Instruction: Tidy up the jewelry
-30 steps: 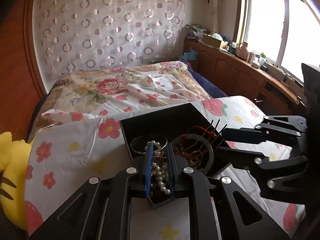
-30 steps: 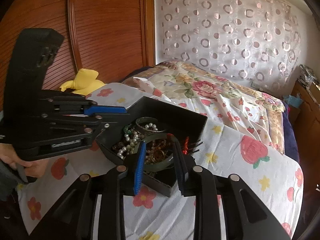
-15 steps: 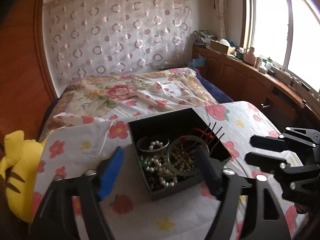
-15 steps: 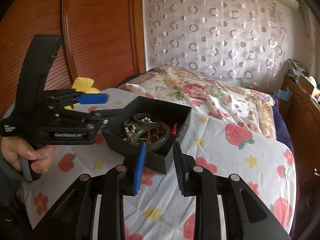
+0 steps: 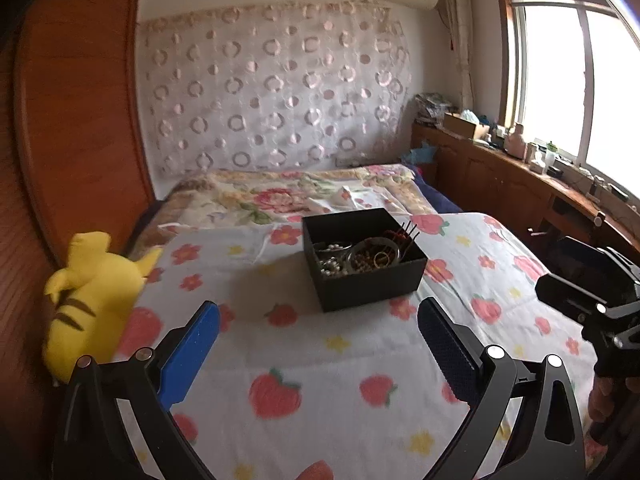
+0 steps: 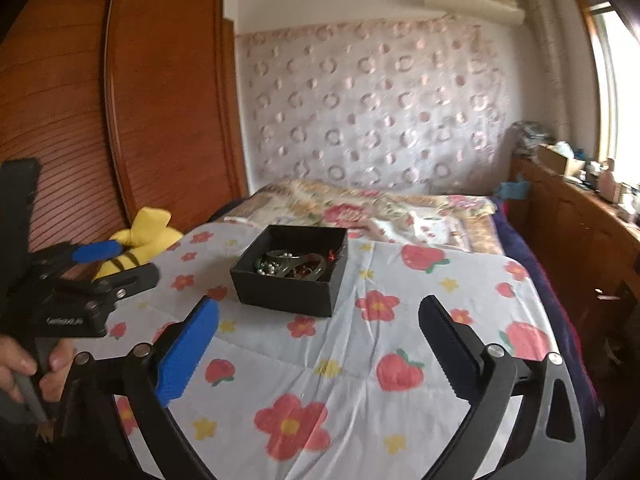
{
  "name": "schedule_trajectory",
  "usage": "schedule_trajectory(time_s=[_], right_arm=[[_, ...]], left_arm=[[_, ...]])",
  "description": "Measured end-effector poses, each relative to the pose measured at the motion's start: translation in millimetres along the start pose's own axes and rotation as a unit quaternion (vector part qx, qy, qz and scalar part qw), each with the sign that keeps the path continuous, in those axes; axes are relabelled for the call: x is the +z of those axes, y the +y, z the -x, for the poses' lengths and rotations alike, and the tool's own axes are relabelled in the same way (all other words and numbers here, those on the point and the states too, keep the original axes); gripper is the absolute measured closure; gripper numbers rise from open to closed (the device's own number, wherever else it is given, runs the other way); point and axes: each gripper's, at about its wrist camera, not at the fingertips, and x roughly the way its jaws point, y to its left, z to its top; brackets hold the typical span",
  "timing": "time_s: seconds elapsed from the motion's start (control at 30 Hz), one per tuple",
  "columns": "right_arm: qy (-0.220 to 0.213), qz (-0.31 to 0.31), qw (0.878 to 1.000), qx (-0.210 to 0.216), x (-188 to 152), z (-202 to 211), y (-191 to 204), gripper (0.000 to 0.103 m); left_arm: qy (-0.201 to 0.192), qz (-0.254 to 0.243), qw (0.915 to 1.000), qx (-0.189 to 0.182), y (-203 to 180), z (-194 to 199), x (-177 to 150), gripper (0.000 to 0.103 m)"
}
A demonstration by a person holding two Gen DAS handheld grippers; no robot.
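Observation:
A black open box (image 5: pixel 372 280) stands on the flowered sheet and holds a pile of jewelry (image 5: pixel 360 258): pearl strands, a bangle, brown beads and red pieces. It also shows in the right wrist view (image 6: pixel 288 292), with the jewelry (image 6: pixel 294 265) inside. My left gripper (image 5: pixel 318 322) is open and empty, held back from the box on its near side. My right gripper (image 6: pixel 318 318) is open and empty, also back from the box. The left gripper shows at the left edge of the right wrist view (image 6: pixel 116 266), open.
A yellow striped plush toy (image 5: pixel 90 300) lies at the bed's left edge by the wooden wardrobe (image 6: pixel 120 100). A flowered quilt (image 5: pixel 296 196) lies behind the box. A wooden counter (image 5: pixel 520 184) with clutter runs under the window at right.
Both grippers have pulled back from the box and opened wide. The left one was shut on a pearl strand over the box a second ago and is empty now.

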Motion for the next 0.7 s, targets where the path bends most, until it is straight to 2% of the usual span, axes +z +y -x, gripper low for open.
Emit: schedule_trajectory(time_s=[0.3,0.7], right_arm=[[-0.02,-0.019,0.999,-0.033,-15.6,38.1,13.2,0.002],[-0.037,-0.021,0.998,-0.044,-17.2,50.5,15.2,0.002]], left_arm=[[-0.026,0.016,0.9995,0.01,9.7,53.3,-14.5,0.008],[-0.043,0.011,0.9989,0.018,7.5,71.0,-18.4,0.008]])
